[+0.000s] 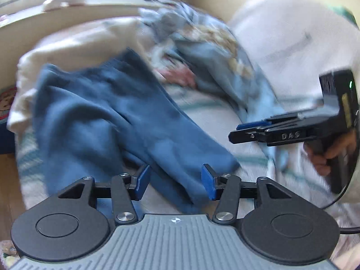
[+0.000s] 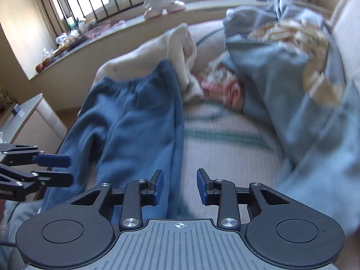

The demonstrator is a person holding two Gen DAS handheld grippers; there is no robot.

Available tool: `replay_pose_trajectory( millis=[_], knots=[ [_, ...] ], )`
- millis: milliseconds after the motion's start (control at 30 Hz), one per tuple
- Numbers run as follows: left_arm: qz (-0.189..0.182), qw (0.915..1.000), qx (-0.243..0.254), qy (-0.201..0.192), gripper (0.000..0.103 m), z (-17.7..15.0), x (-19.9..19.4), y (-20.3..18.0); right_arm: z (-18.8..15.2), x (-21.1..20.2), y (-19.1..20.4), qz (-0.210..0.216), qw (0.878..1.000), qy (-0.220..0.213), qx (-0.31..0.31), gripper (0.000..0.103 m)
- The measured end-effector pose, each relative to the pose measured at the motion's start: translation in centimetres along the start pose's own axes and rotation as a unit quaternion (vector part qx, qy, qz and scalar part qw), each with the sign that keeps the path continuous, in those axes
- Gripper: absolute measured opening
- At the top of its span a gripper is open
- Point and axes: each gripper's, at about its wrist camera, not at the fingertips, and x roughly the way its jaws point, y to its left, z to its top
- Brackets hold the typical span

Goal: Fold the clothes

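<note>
A pair of dark blue sweatpants (image 1: 108, 117) lies spread on the bed, waistband far, legs toward me; it also shows in the right wrist view (image 2: 135, 121). My left gripper (image 1: 175, 178) is open just above one leg's lower end, its blue pads either side of the cloth without pressing it. My right gripper (image 2: 180, 183) is open at the right edge of the pants, mostly bed cover between its pads. Each gripper shows side-on in the other's view: the right gripper (image 1: 236, 131) held by a hand, the left gripper (image 2: 67, 168) with fingers apart.
A cream garment (image 2: 177, 51) lies behind the pants. A crumpled light blue and floral heap (image 2: 281, 67) and a pink cloth (image 2: 225, 90) fill the right of the striped bed cover (image 2: 225, 148). A white toy figure (image 2: 159, 0) stands on the window ledge, a white cabinet (image 2: 33, 121) at left.
</note>
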Motion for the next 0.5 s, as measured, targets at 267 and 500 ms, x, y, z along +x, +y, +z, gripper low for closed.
replay_pose_trajectory(
  millis=[267, 500],
  knots=[
    [-0.002, 0.9991, 0.021, 0.037, 0.023, -3.1, 3.6, -3.3, -3.5, 1.1, -0.7, 0.037, 0.997, 0.019, 0.063, 0.050],
    [-0.028, 0.9981, -0.010, 0.054, 0.005, -2.9, 3.6, -3.0, -2.5, 2.1, -0.5, 0.031, 0.997, 0.062, 0.047, 0.004]
  ],
)
